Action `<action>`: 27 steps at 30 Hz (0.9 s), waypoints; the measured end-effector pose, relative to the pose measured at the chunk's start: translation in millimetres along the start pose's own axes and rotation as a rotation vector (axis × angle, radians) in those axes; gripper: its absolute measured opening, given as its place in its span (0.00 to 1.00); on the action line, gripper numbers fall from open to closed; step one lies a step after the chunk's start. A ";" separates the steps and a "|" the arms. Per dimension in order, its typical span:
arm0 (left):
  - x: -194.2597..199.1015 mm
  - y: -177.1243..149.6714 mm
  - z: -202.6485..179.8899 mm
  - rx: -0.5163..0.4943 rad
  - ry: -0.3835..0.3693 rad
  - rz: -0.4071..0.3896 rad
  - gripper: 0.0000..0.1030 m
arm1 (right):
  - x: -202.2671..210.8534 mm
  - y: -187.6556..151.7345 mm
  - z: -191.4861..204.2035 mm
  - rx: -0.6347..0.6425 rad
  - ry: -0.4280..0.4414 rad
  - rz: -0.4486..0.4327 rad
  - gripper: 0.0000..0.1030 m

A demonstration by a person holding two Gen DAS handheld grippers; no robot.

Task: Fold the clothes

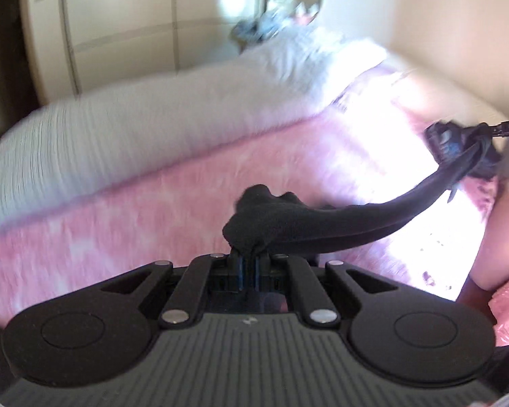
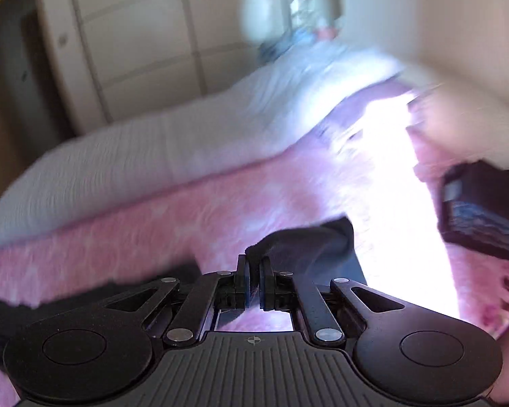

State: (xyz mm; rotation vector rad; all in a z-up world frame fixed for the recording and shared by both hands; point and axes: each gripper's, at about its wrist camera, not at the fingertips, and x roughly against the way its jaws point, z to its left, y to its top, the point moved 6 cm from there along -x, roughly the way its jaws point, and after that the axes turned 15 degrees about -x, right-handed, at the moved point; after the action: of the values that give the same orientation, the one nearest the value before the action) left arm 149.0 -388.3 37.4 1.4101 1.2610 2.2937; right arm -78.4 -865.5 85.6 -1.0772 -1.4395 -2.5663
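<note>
Here the left claw (image 1: 248, 254) is pinching one bunched end of a black garment (image 1: 322, 217), its jaws closed tight on the cloth. The garment is stretching rightward in a dark band above the pink bed cover (image 1: 135, 237) to the right claw (image 1: 485, 129), which is gripping the other end. In the right wrist view, the right claw (image 2: 253, 264) is likewise clamped on the black garment (image 2: 308, 240), which is hanging over the cover (image 2: 152, 230). A white quilt (image 1: 152, 115) is lying behind, and both views are blurred.
</note>
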 end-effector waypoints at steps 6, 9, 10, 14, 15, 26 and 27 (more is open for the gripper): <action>48.6 91.9 21.0 -0.121 -0.004 -0.150 0.04 | 107.7 56.6 -7.1 -0.084 -0.051 -0.248 0.03; 19.2 112.0 28.4 -0.141 -0.008 -0.128 0.05 | 100.3 86.1 4.6 -0.061 -0.034 -0.309 0.03; 3.1 114.6 31.4 -0.140 -0.010 -0.112 0.05 | 87.4 92.5 7.5 -0.050 -0.032 -0.310 0.03; -109.8 93.6 47.3 -0.095 0.001 0.017 0.08 | -29.2 92.3 8.7 -0.016 -0.034 -0.216 0.03; -145.4 84.9 52.4 -0.068 0.009 0.056 0.14 | -68.1 82.7 11.5 0.013 -0.043 -0.186 0.03; -298.9 -61.8 34.2 0.158 0.029 0.433 0.41 | -303.9 -98.8 -42.4 0.231 -0.120 0.354 0.45; -288.0 -81.1 24.3 0.172 0.001 0.461 0.43 | -299.3 -115.1 -45.7 0.233 -0.102 0.399 0.48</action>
State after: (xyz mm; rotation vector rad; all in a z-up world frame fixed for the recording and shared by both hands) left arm 301.7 -475.7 -205.8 1.9333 1.2654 2.5095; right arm 87.5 -926.0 -186.0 -1.3143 -1.3361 -2.0461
